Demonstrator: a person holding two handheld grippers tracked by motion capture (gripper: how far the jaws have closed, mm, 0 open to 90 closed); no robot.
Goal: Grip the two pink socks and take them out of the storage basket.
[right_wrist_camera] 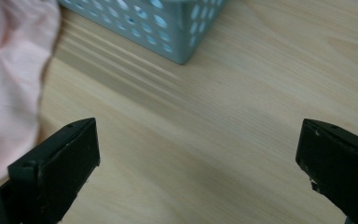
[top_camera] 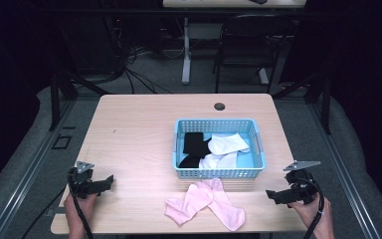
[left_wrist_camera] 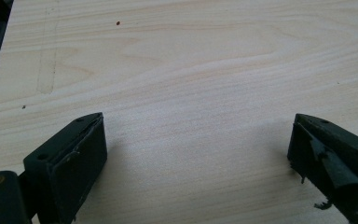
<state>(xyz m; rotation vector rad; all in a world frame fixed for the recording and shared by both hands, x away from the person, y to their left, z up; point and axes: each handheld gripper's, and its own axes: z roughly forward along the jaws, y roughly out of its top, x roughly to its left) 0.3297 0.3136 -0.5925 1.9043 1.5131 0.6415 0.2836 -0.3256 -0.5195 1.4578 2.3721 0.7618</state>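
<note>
Two pink socks (top_camera: 206, 203) lie overlapped on the wooden table (top_camera: 139, 129), just in front of a light blue basket (top_camera: 257, 145). The basket holds black socks (top_camera: 195, 144) and white socks (top_camera: 225, 149). My left gripper (top_camera: 110, 180) rests at the table's front left, open, its jaws wide apart over bare wood (left_wrist_camera: 196, 140). At the front right my right gripper (top_camera: 269, 194) is open and points toward the pink socks. In the right gripper view a pink sock (right_wrist_camera: 9, 88) lies at the left and the basket's corner (right_wrist_camera: 168, 23) is ahead. Nothing is between either pair of jaws.
A round cable hole (top_camera: 219, 106) sits near the table's far edge. Beyond the table stand a black chair (top_camera: 248, 45) and a white desk leg (top_camera: 186, 50) among floor cables. Dark frame rails run along both sides.
</note>
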